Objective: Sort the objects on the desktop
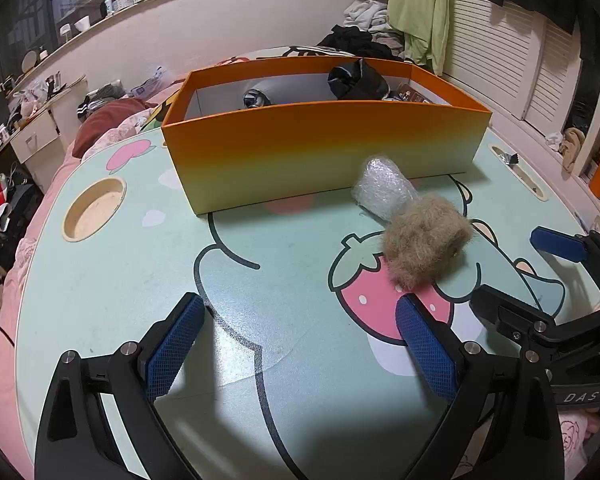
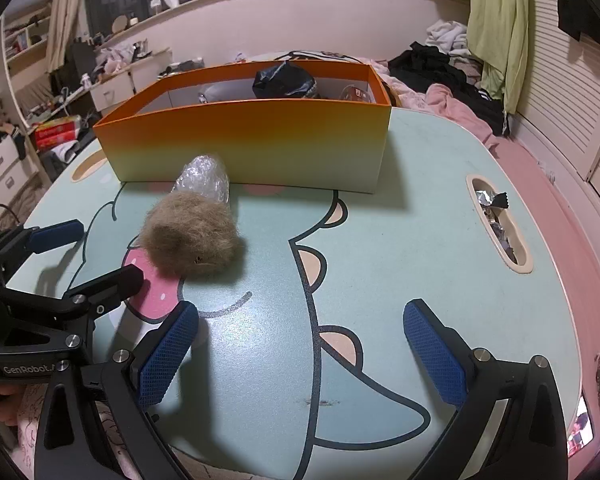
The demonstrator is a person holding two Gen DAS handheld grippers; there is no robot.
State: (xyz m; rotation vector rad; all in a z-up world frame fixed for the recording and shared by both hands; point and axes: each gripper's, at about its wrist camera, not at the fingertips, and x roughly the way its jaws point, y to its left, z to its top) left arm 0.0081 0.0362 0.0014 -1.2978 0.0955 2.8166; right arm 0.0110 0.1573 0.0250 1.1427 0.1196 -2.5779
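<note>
Orange box [image 1: 324, 152] sits at the table's [image 1: 100, 300] far side, already holding a black bag [image 1: 356, 80] and a grey item [image 1: 260, 96]. Left to sort: fur ball [image 1: 426, 240] and bubble-wrap bundle [image 1: 382, 188], touching, just in front of box. Left gripper [image 1: 300, 344] and right gripper [image 2: 300, 348] both spread wide, empty.
</note>
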